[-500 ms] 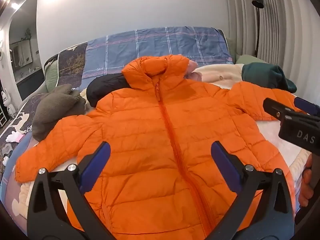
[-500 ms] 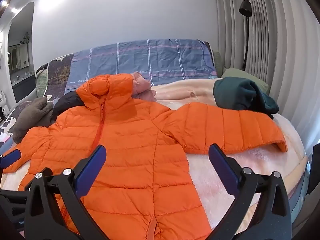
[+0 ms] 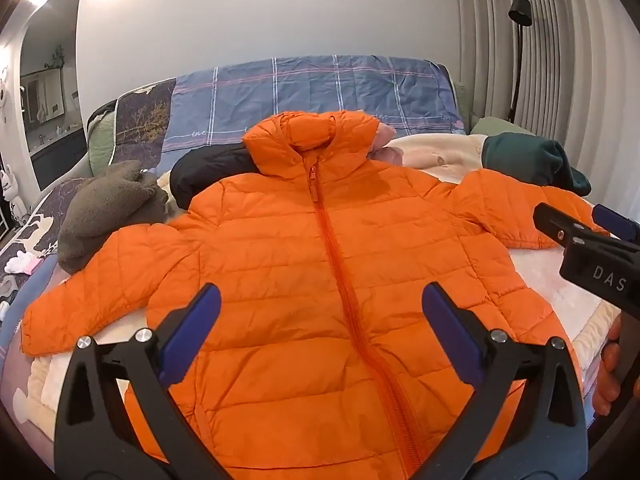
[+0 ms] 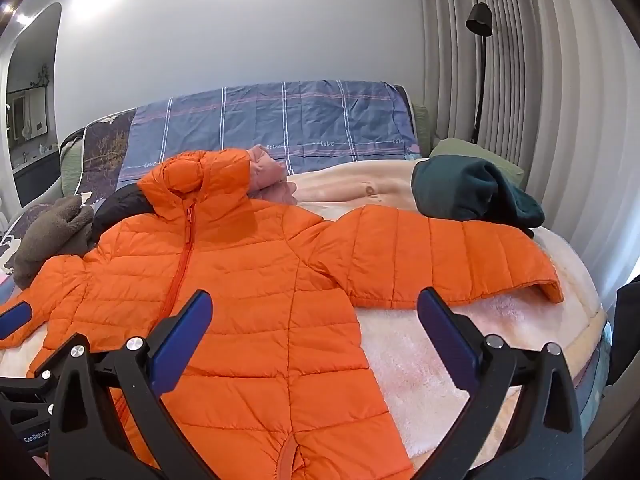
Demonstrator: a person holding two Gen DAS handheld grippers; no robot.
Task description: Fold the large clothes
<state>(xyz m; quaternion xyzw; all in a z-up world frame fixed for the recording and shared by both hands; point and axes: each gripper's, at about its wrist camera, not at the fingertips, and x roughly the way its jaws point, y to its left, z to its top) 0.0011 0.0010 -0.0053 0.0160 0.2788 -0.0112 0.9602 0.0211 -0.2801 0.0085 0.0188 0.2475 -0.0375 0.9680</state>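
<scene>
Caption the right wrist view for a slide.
Open right gripper hovers over an orange jacket spread flat on the bed.

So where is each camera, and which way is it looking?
Left wrist: rides on the left gripper, looking down over the zipped front of the orange jacket; the right gripper and fingers of a hand show at right.
Right wrist: rides on the right gripper, facing the jacket's outstretched sleeve; the left gripper's tip shows at left.
Both share the jacket and dark green garment.
</scene>
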